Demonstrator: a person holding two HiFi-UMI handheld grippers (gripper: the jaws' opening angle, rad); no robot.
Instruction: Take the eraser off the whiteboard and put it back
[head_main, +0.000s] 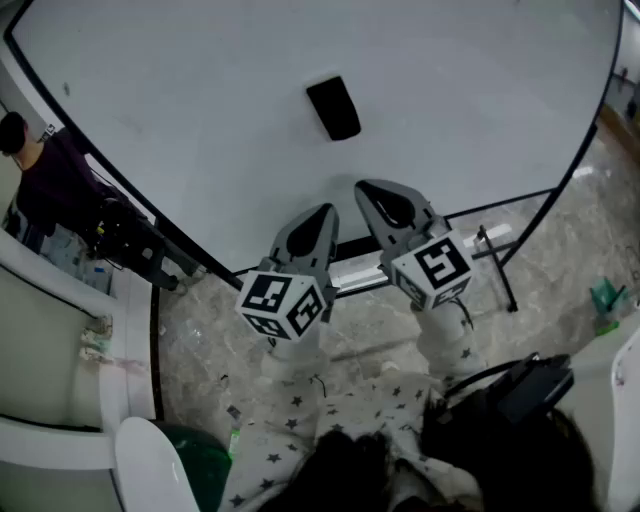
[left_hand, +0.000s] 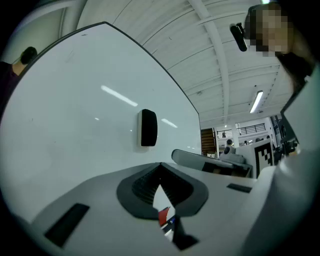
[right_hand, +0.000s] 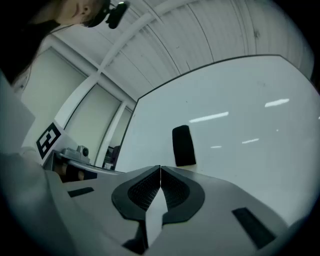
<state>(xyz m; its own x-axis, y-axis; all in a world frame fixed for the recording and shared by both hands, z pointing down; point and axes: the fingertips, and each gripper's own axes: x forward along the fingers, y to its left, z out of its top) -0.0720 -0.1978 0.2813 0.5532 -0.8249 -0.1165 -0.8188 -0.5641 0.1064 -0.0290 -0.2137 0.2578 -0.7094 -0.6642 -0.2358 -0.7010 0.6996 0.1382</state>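
Note:
A black eraser (head_main: 333, 107) sticks to the white whiteboard (head_main: 200, 100), upright and a little tilted. Both grippers hang in front of the board, below the eraser and apart from it. My left gripper (head_main: 322, 213) has its jaws together with nothing between them; in the left gripper view the eraser (left_hand: 148, 127) sits above and slightly left of its tips (left_hand: 160, 165). My right gripper (head_main: 372, 190) is likewise shut and empty; in the right gripper view the eraser (right_hand: 183, 145) lies just above and right of its tips (right_hand: 160, 168).
A person in dark clothes (head_main: 50, 180) stands at the board's left end. The board's black frame and stand legs (head_main: 500, 262) run below it, with a marker ledge (head_main: 352, 270). A green bin (head_main: 200, 465) and a black bag (head_main: 520, 390) sit on the marble floor.

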